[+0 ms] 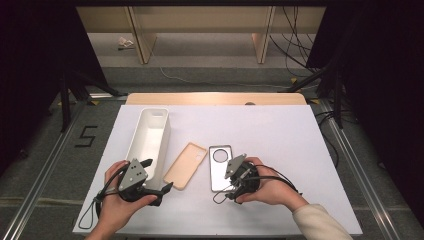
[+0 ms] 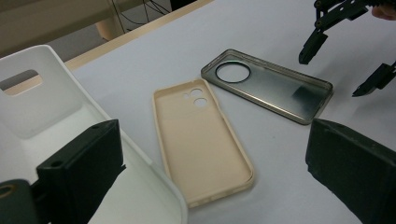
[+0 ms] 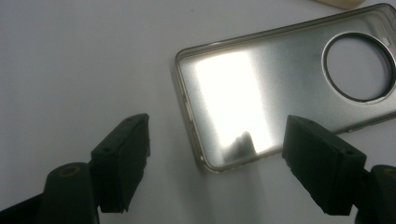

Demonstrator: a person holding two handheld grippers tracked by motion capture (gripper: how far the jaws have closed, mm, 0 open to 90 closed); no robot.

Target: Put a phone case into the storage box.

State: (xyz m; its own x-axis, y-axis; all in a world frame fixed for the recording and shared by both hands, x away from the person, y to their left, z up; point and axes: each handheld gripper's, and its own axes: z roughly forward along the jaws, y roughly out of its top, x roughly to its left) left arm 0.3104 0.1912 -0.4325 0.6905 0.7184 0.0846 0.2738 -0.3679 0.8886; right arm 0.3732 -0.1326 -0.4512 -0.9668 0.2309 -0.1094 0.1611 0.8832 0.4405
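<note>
A clear grey phone case (image 1: pixel 219 167) with a round camera hole lies flat on the white table (image 1: pixel 280 145). A beige phone case (image 1: pixel 186 165) lies hollow side up just left of it. My right gripper (image 1: pixel 226 186) hovers over the clear case's near end. Its jaws are open, and the end of the clear case (image 3: pixel 280 88) lies between and below them, untouched. My left gripper (image 1: pixel 156 175) stands open across the near corner of the white bin (image 1: pixel 150 137), one jaw inside and one outside. From there the beige case (image 2: pixel 201 140), clear case (image 2: pixel 271 86) and right gripper (image 2: pixel 341 70) are visible.
The long white bin (image 2: pixel 42 107) has nothing in it and sits at the left of the table. A wooden strip (image 1: pixel 215 98) borders the table's far edge. Cables trail from both grippers near the front edge.
</note>
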